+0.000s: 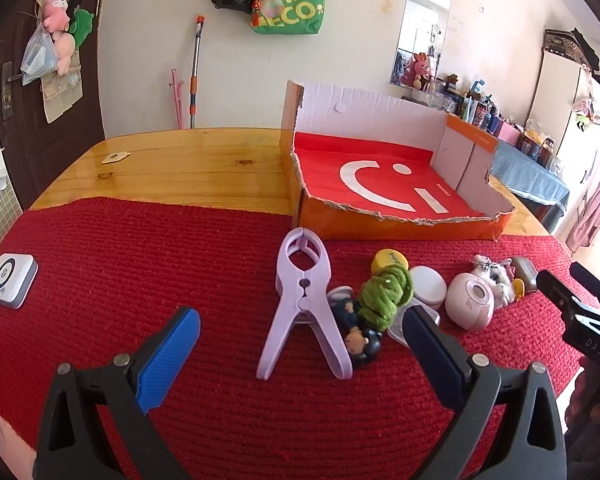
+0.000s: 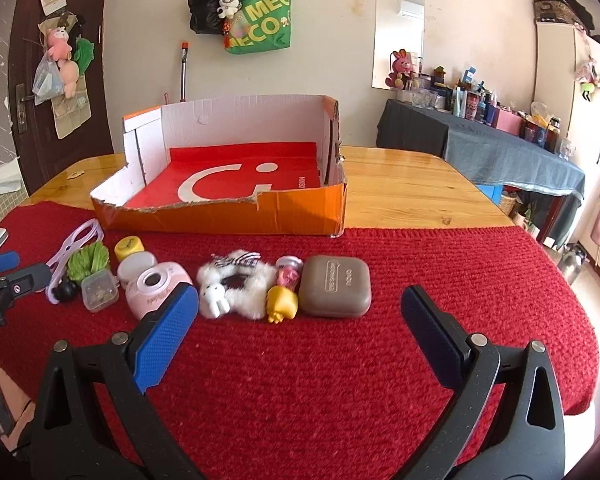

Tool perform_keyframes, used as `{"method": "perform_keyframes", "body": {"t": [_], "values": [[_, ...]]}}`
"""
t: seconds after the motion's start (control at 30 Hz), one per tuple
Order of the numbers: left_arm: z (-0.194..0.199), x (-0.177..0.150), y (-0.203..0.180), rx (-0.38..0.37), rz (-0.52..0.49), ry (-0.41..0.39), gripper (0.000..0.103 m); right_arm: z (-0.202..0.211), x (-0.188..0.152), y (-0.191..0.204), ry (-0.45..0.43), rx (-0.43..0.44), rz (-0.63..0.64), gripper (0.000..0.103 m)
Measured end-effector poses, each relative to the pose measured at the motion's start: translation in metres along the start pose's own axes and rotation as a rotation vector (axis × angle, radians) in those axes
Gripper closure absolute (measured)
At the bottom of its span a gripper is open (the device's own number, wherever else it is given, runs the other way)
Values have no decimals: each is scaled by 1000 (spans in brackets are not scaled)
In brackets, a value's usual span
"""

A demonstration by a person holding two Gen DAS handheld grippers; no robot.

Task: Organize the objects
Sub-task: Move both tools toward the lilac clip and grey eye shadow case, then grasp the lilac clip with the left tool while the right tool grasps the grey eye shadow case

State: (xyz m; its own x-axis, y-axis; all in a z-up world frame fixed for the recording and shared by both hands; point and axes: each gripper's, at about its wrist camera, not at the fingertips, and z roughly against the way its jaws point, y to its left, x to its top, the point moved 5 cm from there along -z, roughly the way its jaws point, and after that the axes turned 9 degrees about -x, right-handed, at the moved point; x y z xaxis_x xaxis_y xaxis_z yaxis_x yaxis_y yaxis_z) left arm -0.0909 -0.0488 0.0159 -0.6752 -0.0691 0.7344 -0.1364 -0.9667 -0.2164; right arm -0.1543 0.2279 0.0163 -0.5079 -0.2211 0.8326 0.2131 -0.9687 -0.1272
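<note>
Small objects lie in a row on the red mat (image 1: 140,248). A lilac clamp (image 1: 303,304) lies just ahead of my open, empty left gripper (image 1: 300,320), beside a dark bear figure (image 1: 360,340) and a green yarn ball (image 1: 386,294). My open, empty right gripper (image 2: 300,304) hovers before a white fluffy toy (image 2: 232,288), a yellow duck (image 2: 282,304) and a brown case (image 2: 335,286). A pink toy camera (image 2: 156,288) sits by its left finger. The orange cardboard tray (image 2: 228,216) stands behind, holding nothing.
A white charger puck (image 1: 10,280) lies at the mat's left edge. A yellow cap (image 2: 129,248), a white jar (image 2: 137,266) and a clear small box (image 2: 99,290) sit in the row. Bare wooden table (image 2: 412,188) extends right of the tray.
</note>
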Motion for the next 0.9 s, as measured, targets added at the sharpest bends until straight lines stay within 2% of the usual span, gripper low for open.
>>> {"method": "perform_keyframes", "body": {"t": [0.2,0.4,0.67,0.9], "values": [[-19,8,17,-25,-28,123,0,-20,11,-14,56,-16,2,0],[-38,7,22,-47,-81,224,0,-39,7,-17,140,-1,4,0],[-44,12,33,-27,-129,264,0,-57,-4,-19,228,3,14,0],[-47,14,31,-18,-164,269,5,-57,-5,-31,244,32,-32,0]]}}
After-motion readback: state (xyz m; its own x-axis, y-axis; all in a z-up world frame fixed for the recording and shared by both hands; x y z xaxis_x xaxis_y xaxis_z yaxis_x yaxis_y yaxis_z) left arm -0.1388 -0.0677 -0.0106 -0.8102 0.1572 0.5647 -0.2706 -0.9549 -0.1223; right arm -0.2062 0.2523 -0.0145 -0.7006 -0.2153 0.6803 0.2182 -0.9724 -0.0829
